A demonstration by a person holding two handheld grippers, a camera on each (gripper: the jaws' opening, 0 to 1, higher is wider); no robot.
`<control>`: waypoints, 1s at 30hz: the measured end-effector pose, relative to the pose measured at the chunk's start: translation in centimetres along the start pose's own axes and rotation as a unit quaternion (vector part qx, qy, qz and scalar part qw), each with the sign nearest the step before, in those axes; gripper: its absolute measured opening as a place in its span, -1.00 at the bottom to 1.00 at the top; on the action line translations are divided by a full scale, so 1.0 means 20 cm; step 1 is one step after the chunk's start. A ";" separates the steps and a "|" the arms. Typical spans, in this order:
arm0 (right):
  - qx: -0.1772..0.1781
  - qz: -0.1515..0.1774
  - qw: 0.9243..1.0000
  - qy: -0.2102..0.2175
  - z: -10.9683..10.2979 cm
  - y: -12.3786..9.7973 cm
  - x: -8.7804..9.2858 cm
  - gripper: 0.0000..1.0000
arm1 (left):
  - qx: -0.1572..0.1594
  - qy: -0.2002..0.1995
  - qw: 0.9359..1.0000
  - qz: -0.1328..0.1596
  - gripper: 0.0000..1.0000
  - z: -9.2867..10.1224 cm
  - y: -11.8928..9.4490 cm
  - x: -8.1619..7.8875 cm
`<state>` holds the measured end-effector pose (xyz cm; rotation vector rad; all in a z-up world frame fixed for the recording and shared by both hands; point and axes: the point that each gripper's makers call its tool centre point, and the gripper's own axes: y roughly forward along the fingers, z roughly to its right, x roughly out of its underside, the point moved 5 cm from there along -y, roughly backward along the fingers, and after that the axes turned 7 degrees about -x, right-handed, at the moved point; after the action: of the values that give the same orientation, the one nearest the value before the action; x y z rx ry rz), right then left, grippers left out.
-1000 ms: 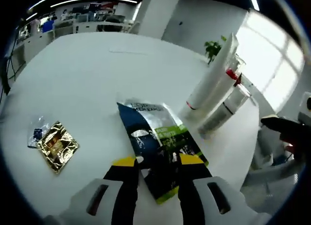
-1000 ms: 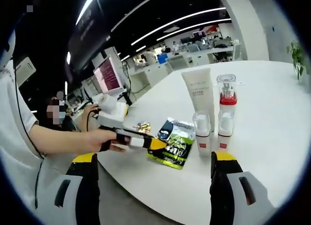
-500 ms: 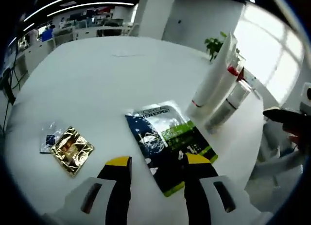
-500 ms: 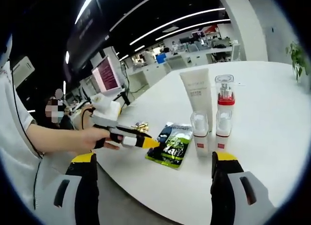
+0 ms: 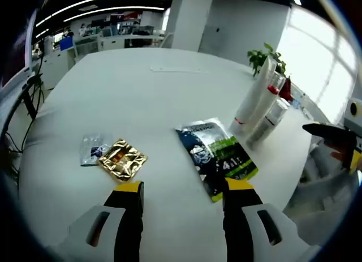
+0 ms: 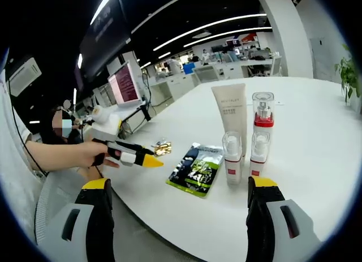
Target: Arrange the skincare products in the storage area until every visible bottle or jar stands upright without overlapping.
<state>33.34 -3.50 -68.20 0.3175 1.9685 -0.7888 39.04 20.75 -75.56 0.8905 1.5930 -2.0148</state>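
Left gripper view has the left claw point(image 5: 182, 189) empty, jaws apart, held above the near edge of the white table point(image 5: 141, 98). Just ahead of its right jaw lies the green sachet point(image 5: 218, 156), flat; ahead of its left jaw lie a gold sachet point(image 5: 121, 159) and, touching it, a small clear packet point(image 5: 92, 149). Further off to the right stand the tube point(image 5: 253, 95) and the bottles point(image 5: 269, 112), bunched close together.

Right gripper view shows the right claw point(image 6: 181, 185) also empty and spread wide, well back from the table. Ahead of it the tube point(image 6: 231, 110) stands cap-down with a red-collared pump bottle point(image 6: 262, 116) beside it and two small bottles point(image 6: 244, 154) in front, all upright, none leaning on another. The left claw point(image 6: 141, 158) enters from the left in a hand point(image 6: 85, 154).

Everything that can stand seems to stand, so the work looks nearly finished. If the sachets count, approach low and slowly, nipping an edge. The bottle cluster is the hazard: a sweep near it could topple them.
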 end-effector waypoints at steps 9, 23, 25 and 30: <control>-0.004 -0.001 1.000 -0.007 0.00 0.00 0.01 0.99 | -0.001 -0.027 1.000 0.012 0.20 -0.04 -0.15 0.03; -0.001 -0.002 1.000 -0.014 0.01 0.00 0.01 0.99 | 0.008 -0.037 0.999 0.029 0.54 -0.07 -0.33 0.08; 0.000 -0.002 1.000 -0.017 0.01 0.00 0.01 0.99 | 0.009 -0.039 0.999 0.027 0.57 -0.07 -0.37 0.10; -0.001 -0.004 1.000 -0.020 0.00 0.00 0.01 0.99 | 0.013 -0.037 0.999 0.031 0.66 -0.07 -0.43 0.11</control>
<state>33.27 -3.44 -68.35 0.2914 1.9344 -0.7923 32.06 24.41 -71.32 0.8545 1.4858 -2.0066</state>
